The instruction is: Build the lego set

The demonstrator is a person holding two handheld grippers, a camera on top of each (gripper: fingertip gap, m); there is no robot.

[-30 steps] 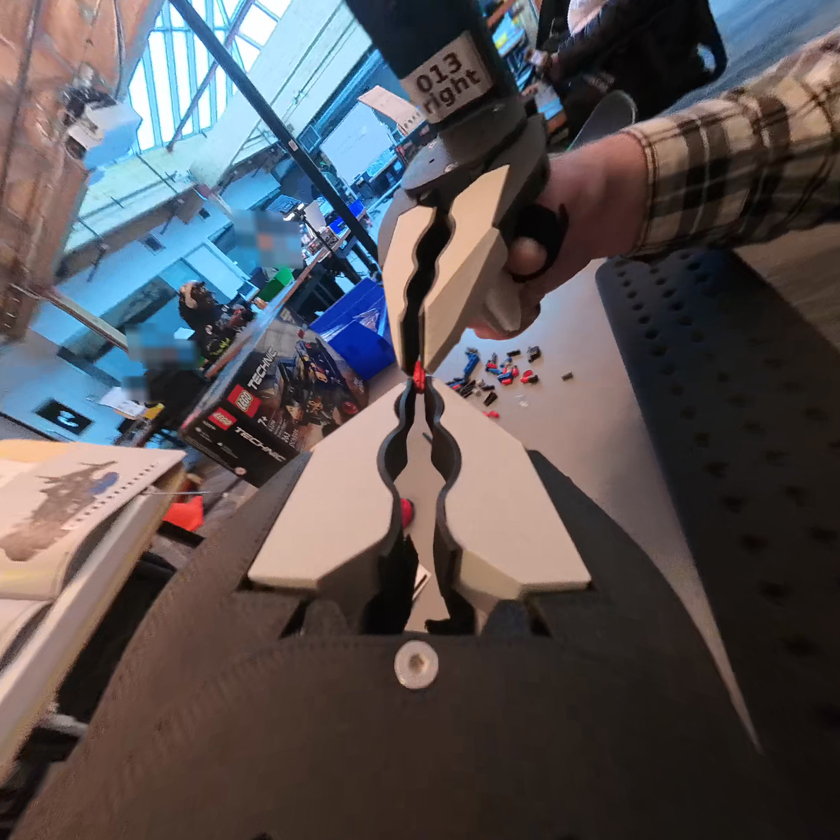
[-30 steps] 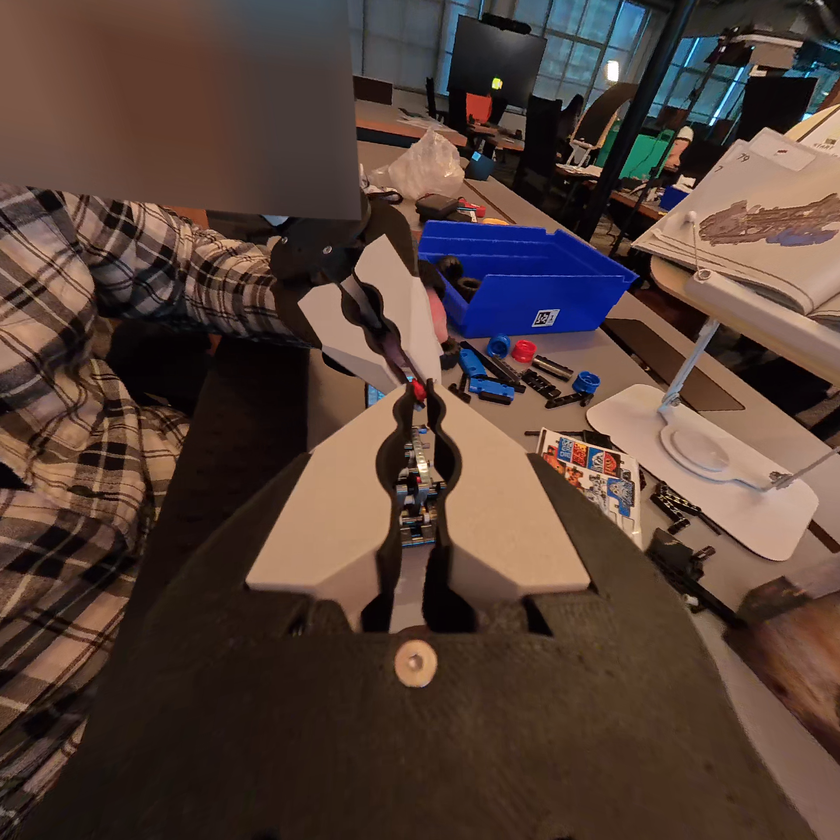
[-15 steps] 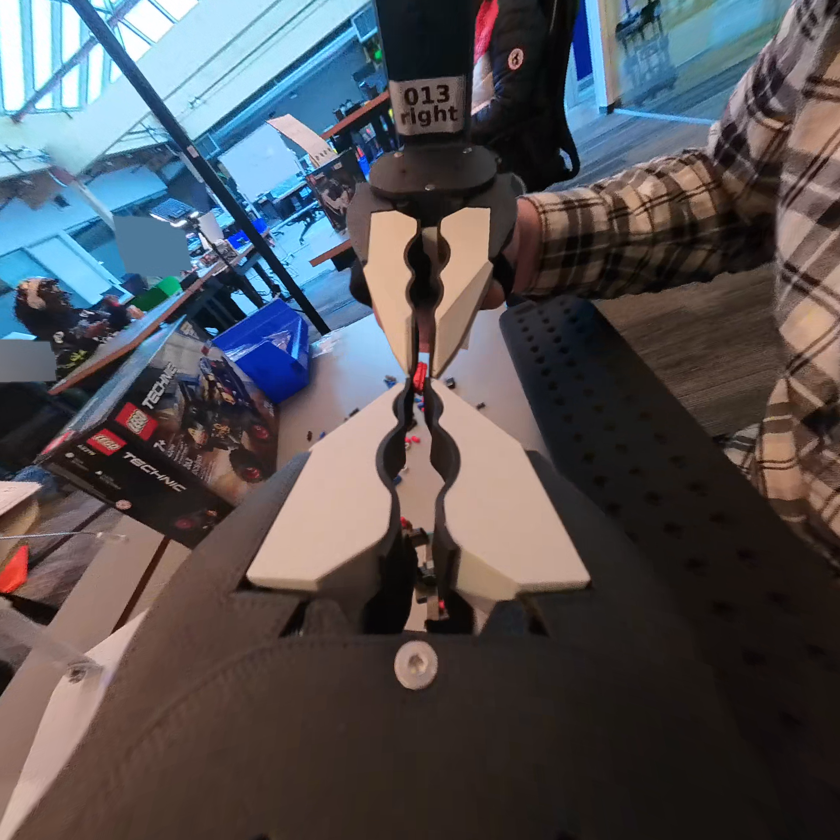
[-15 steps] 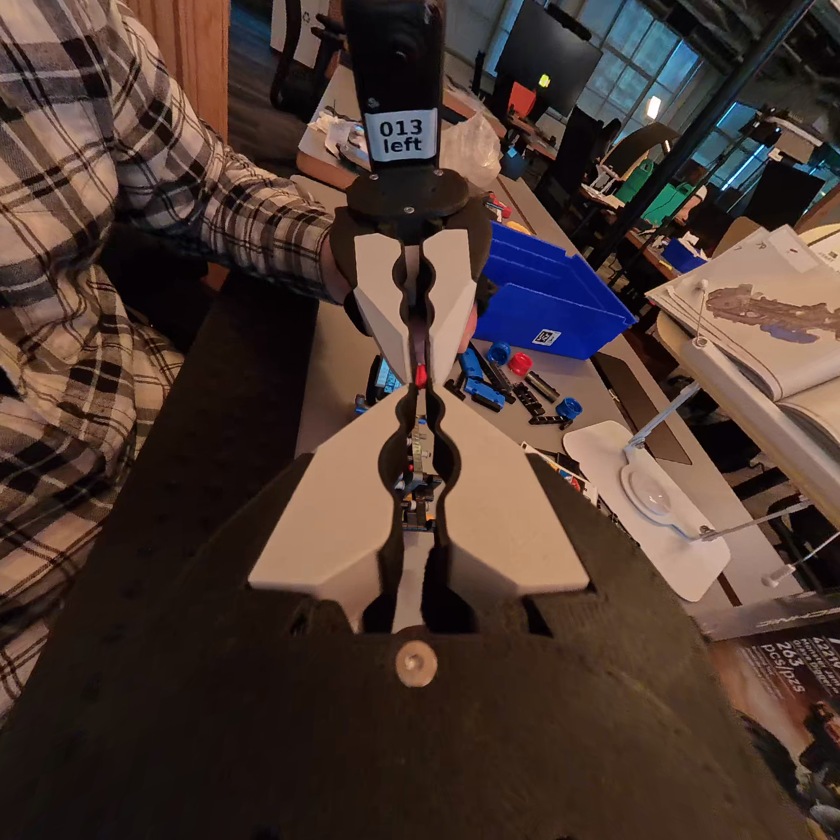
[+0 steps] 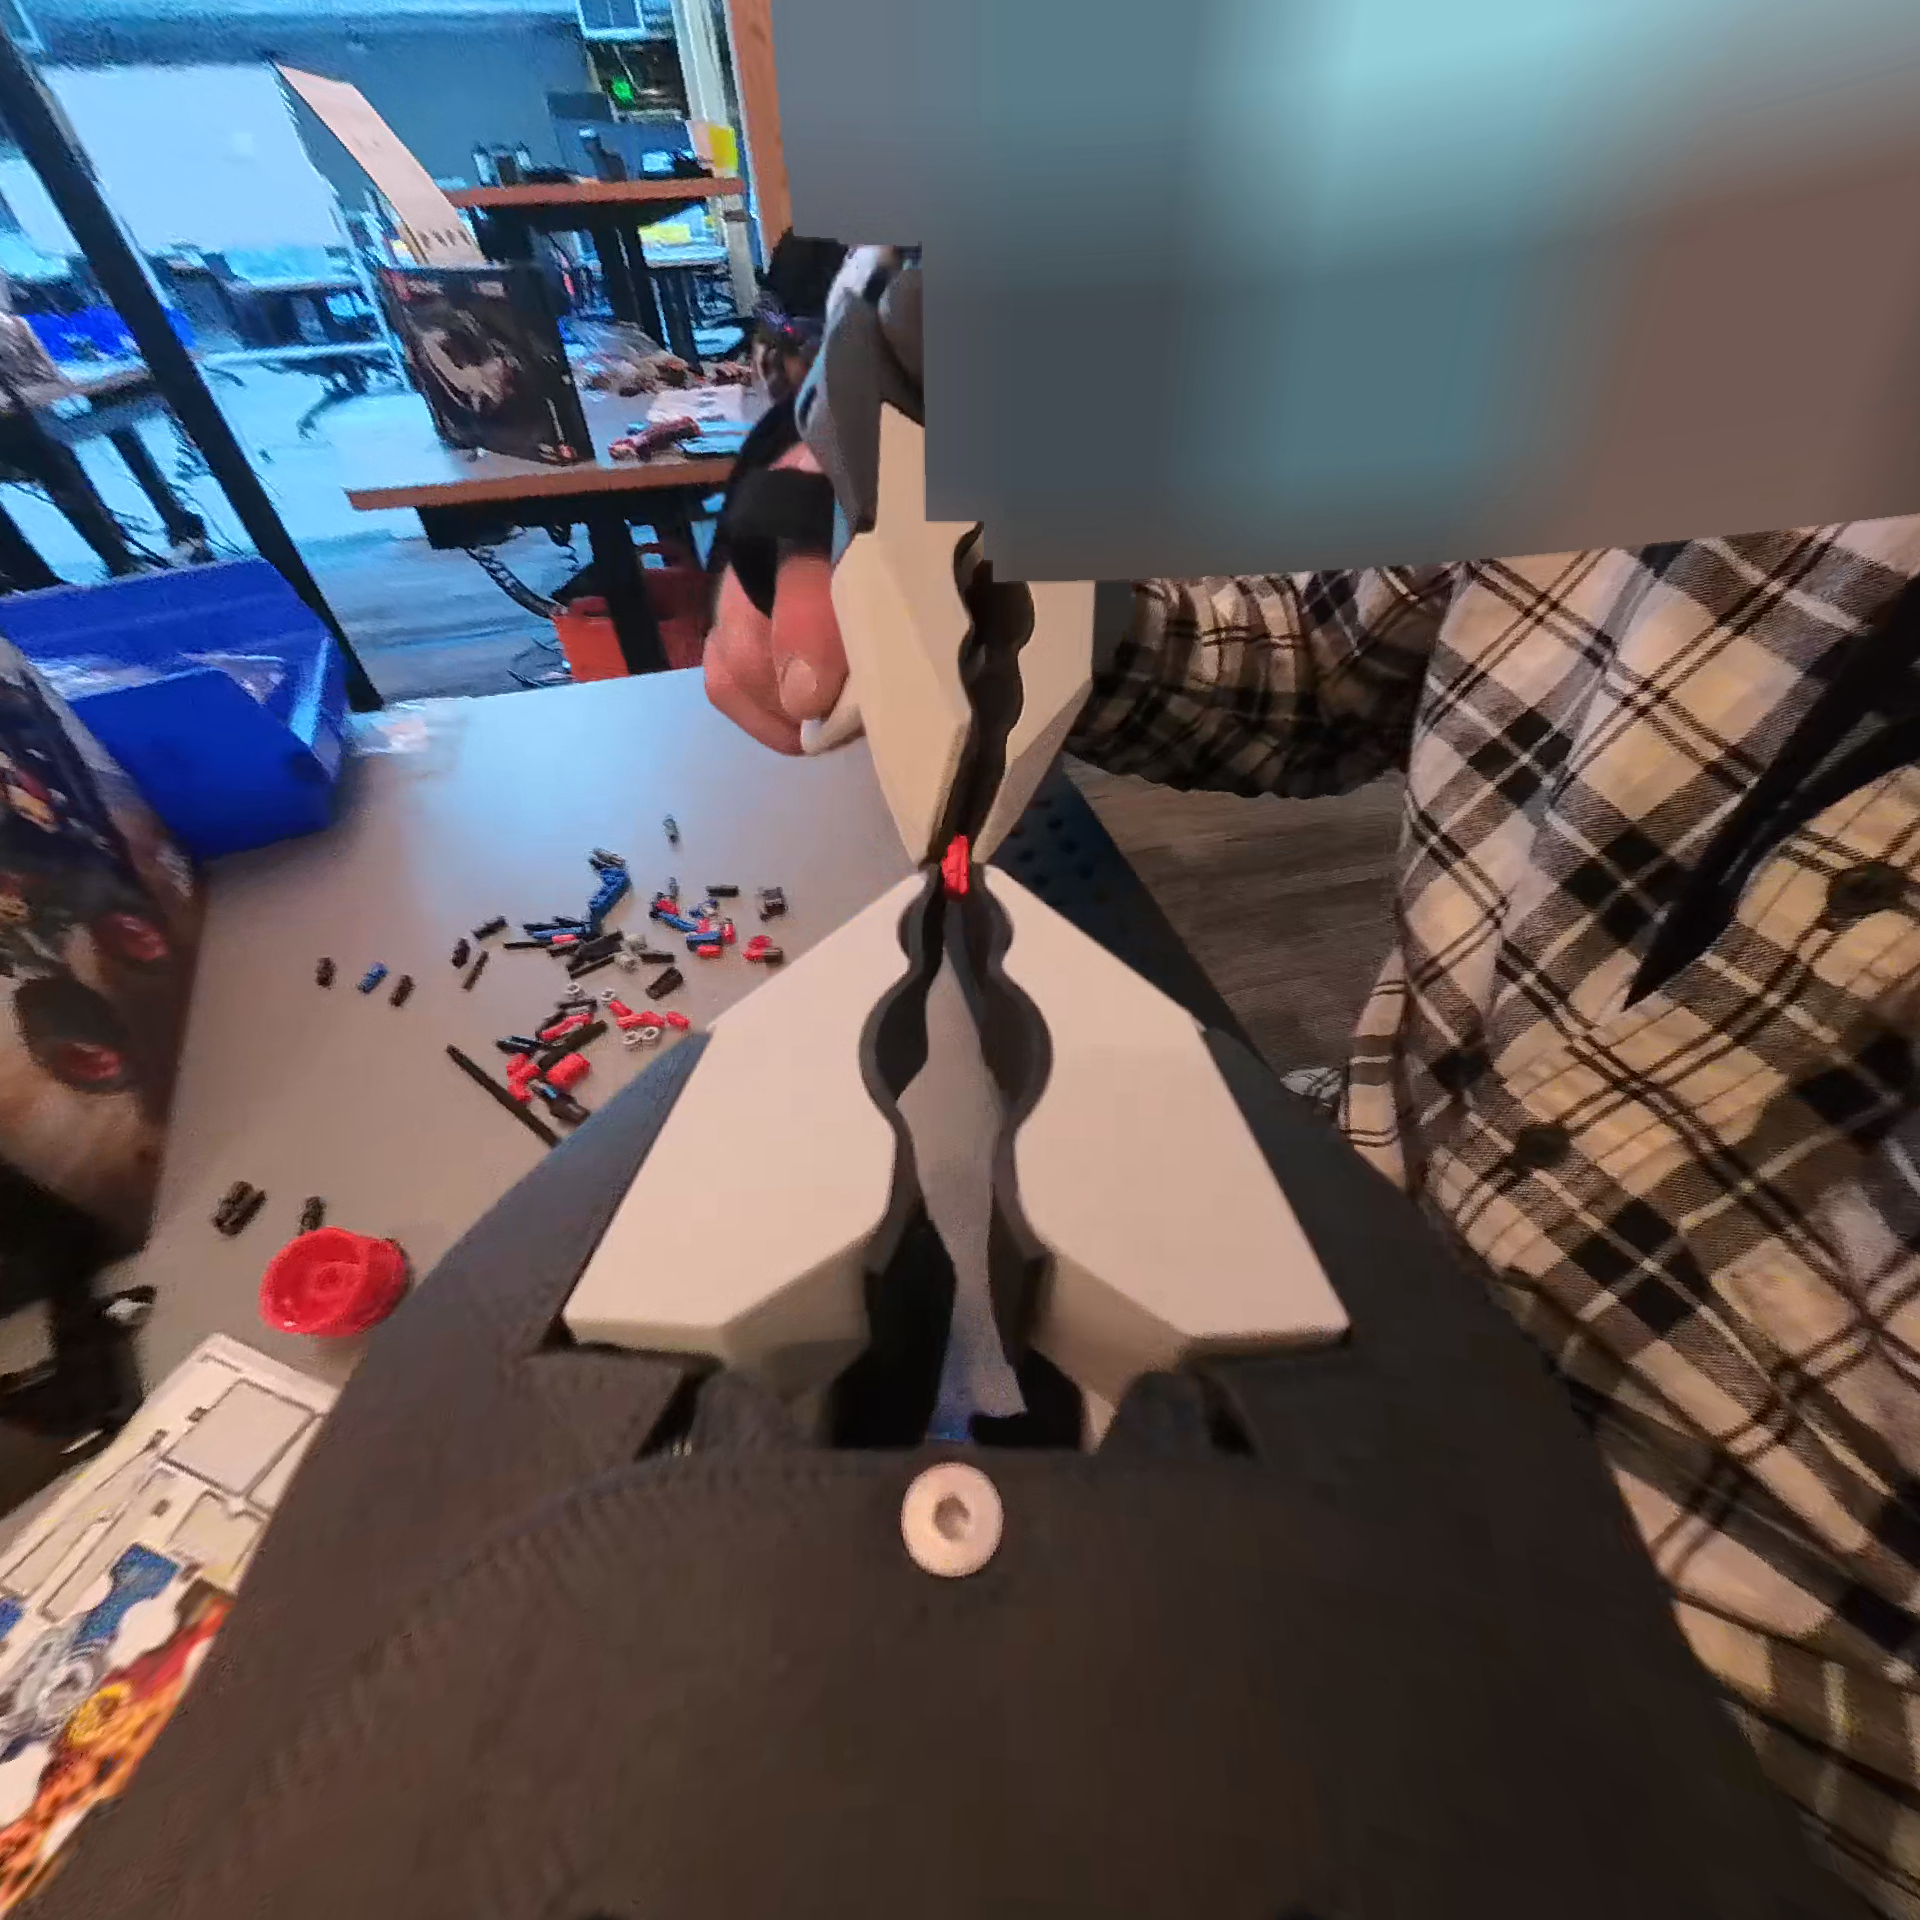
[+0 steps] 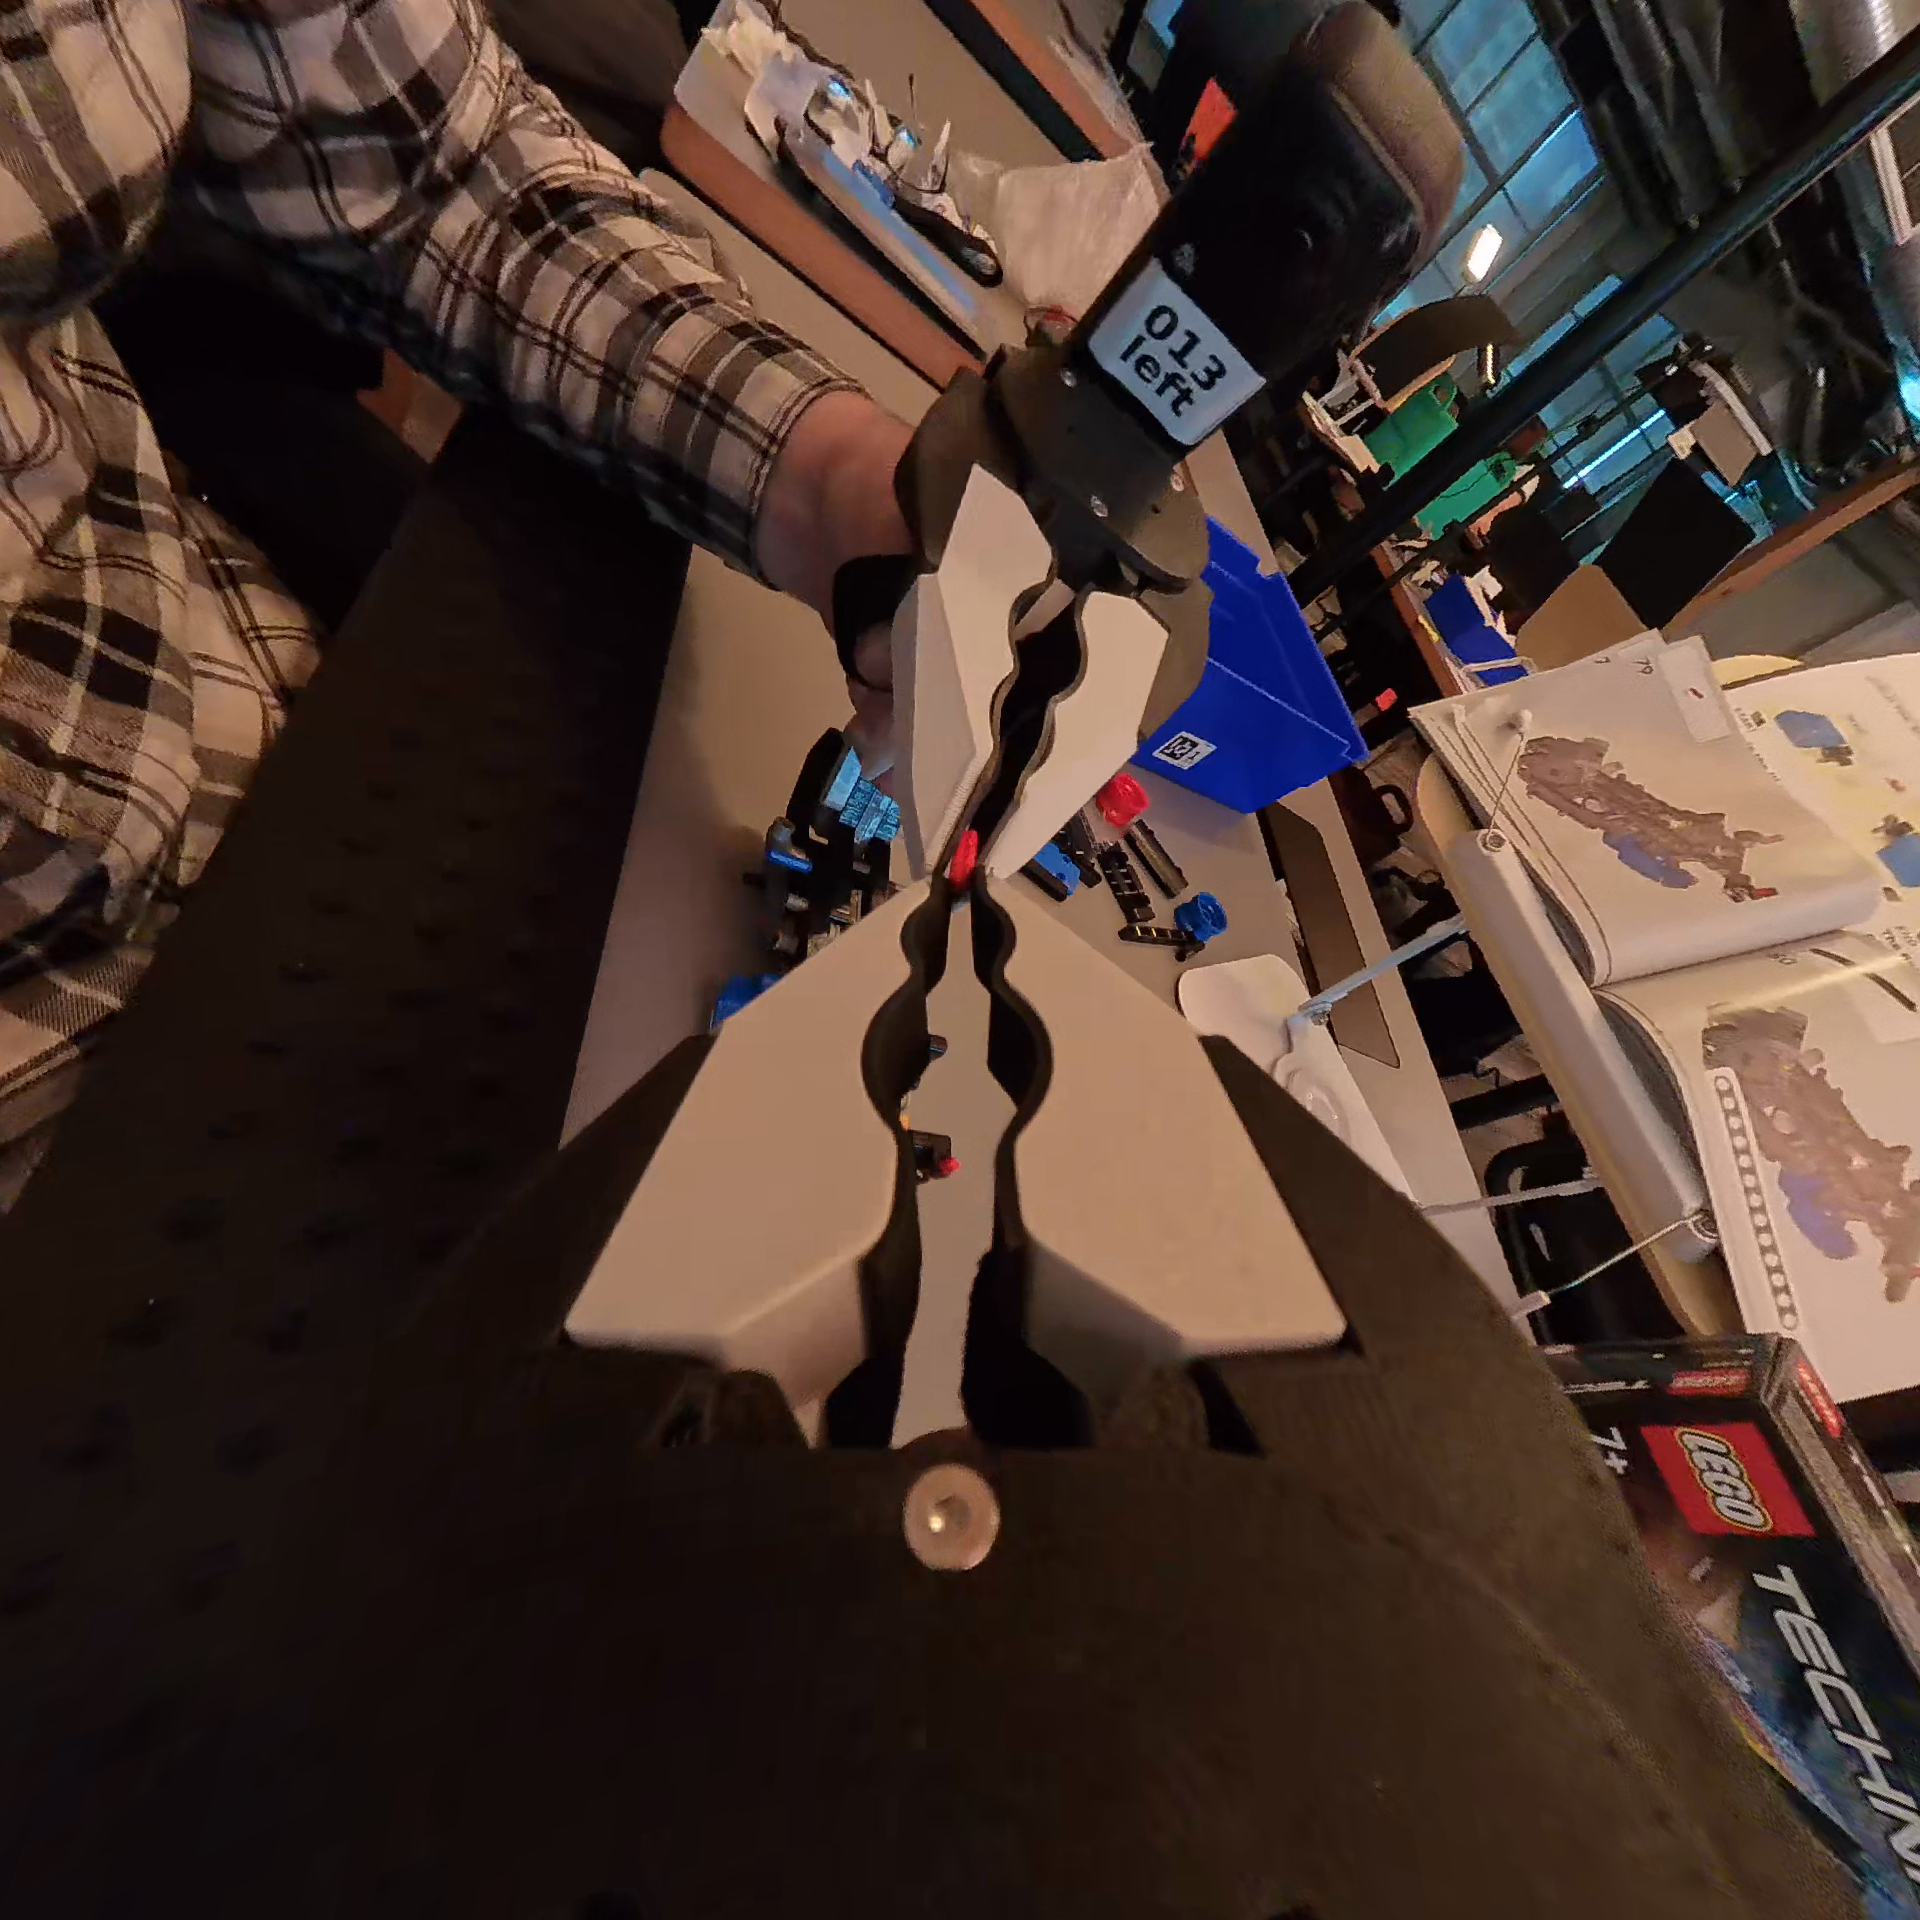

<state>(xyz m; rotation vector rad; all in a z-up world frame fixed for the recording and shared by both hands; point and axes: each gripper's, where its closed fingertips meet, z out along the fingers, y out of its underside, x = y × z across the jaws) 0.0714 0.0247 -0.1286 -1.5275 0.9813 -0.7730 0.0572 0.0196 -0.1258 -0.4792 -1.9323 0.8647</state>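
A small red lego piece point(image 5: 954, 869) is pinched in the air where my two grippers meet tip to tip. My left gripper point(image 5: 953, 896) is shut, its tips on the near end of the piece. My right gripper point(image 5: 958, 840) comes down from above, shut on the other end. In the right wrist view the same red piece point(image 6: 962, 860) sits between my right gripper point(image 6: 961, 900) and the left gripper point(image 6: 968, 837). A partly built dark and blue model point(image 6: 831, 831) lies on the grey table point(image 6: 727, 707) beyond the tips.
Loose red, blue and black pieces point(image 5: 623, 966) are scattered on the table, with a red wheel hub point(image 5: 330, 1280) nearer. A blue bin point(image 6: 1262, 707), an open instruction booklet point(image 6: 1683, 831), the set's box point(image 6: 1766, 1558) and a sticker sheet point(image 5: 104, 1662) surround the work area. A person's plaid sleeve point(image 5: 1662, 935) is at the right.
Both grippers have swung and tilted together, staying tip to tip on the red piece. The left wrist view now looks down at the table and loose pieces.
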